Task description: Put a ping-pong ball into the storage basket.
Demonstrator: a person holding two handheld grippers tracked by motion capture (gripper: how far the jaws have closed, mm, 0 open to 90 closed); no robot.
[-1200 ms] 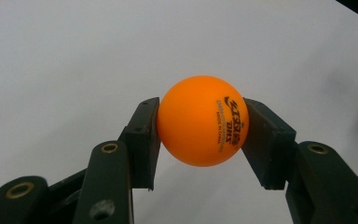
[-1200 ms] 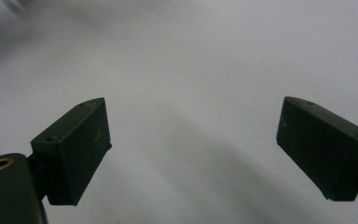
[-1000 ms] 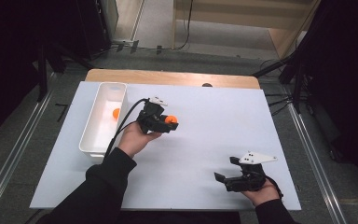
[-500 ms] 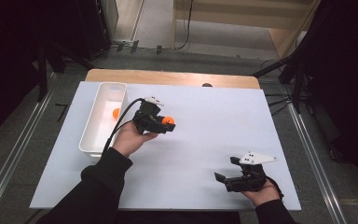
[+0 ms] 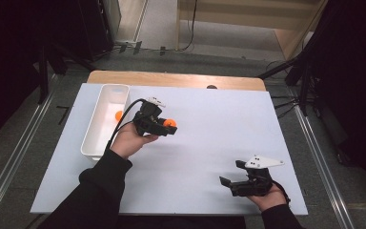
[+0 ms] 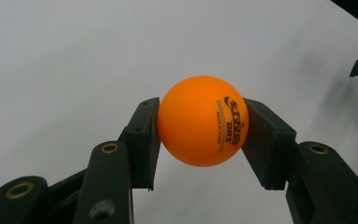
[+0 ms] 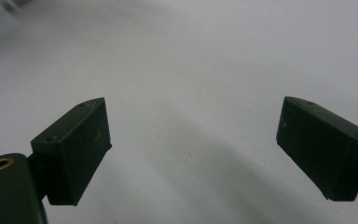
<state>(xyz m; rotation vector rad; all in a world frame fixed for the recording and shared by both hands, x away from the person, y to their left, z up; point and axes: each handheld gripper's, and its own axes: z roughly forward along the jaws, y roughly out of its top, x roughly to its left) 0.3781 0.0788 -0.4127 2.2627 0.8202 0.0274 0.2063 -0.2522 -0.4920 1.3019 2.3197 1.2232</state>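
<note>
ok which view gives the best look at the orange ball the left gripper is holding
The left gripper view: the orange ball sits large between the left gripper's jaws, printed logo visible. The high view shows it small at the gripper's tip, over the table.

We find a bin (image 5: 100, 125) at the desk's (image 5: 209, 143) far left with one ball (image 5: 118, 115) in it. Just right of it, the left gripper (image 5: 167, 128) carries a second ball (image 5: 171, 123). The right gripper (image 5: 229, 180) sits near right.

White-topped table (image 5: 209, 143), wooden strip along the far edge. On it, far left: a white rectangular bin (image 5: 104, 125), long side running near to far. Small dark spot at far edge, middle.
</note>
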